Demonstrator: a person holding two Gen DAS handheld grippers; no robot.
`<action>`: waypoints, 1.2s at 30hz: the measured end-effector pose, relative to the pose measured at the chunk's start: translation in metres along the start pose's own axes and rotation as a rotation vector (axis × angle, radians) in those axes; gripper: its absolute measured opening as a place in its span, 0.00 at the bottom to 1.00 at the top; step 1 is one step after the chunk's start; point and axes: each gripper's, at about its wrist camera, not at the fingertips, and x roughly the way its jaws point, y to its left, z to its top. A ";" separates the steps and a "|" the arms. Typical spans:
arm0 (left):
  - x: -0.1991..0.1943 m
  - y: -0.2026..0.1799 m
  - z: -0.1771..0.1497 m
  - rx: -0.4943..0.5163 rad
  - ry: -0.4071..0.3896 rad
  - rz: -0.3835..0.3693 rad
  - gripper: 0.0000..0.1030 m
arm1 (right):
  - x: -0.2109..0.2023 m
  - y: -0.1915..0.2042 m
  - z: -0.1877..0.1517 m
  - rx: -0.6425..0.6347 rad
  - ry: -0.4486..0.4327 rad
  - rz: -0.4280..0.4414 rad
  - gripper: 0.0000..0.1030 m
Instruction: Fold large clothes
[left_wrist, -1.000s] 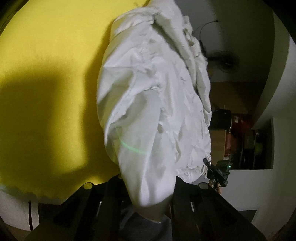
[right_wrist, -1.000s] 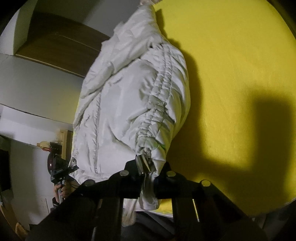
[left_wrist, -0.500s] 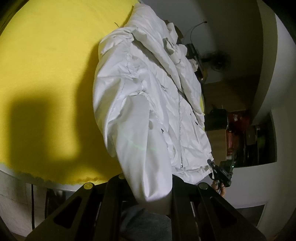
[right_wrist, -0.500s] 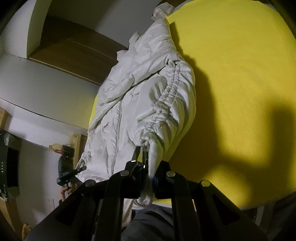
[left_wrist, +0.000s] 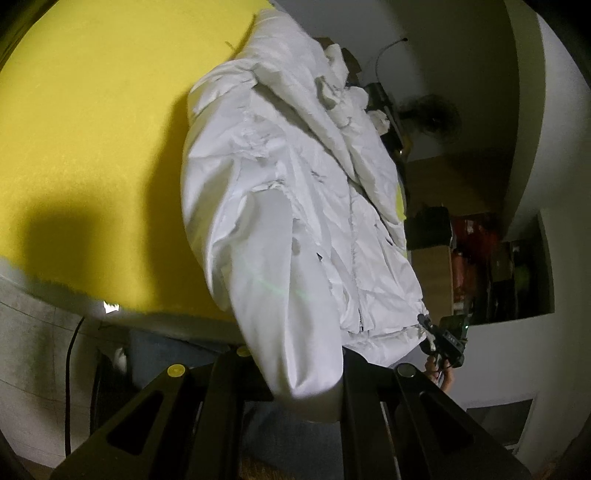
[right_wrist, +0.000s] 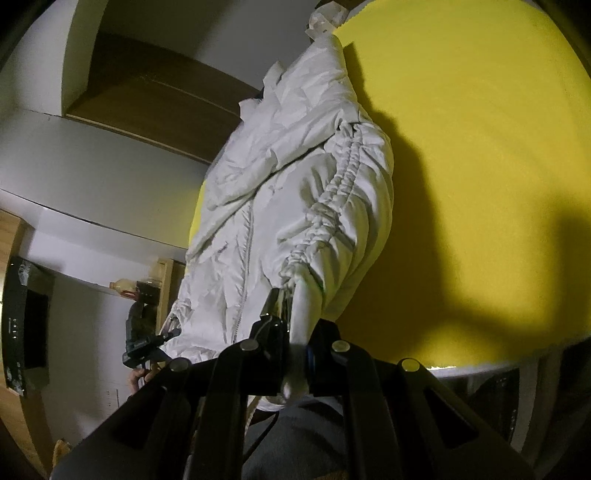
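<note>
- Yellow felt-like table covering (left_wrist: 92, 140) fills the background, with a dim room of grey walls and a wooden shelf unit (left_wrist: 436, 280) past its edge.
- We hold the white puffy zip-front jacket (left_wrist: 295, 206) partly on that covering, its hem hanging off the near edge.
- Our left gripper (left_wrist: 295, 384) pinches one sleeve cuff; our right gripper (right_wrist: 295, 354) is pressed onto the other, ruched sleeve (right_wrist: 332, 199).
- We judge this the spreading step; next, both cuffs need laying flat on the covering.

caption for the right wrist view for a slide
Right gripper clamped on a sleeve cuff of the white jacket, above the yellow surface.
</note>
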 end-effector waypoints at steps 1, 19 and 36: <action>-0.002 -0.003 0.000 0.010 -0.001 0.002 0.06 | -0.006 0.001 0.000 -0.003 -0.009 0.009 0.08; 0.030 0.025 0.021 -0.065 0.065 0.014 0.06 | 0.024 -0.047 -0.017 0.105 0.084 -0.053 0.59; 0.013 0.016 0.007 0.028 0.029 -0.017 0.06 | -0.001 -0.030 -0.013 0.055 0.019 0.091 0.05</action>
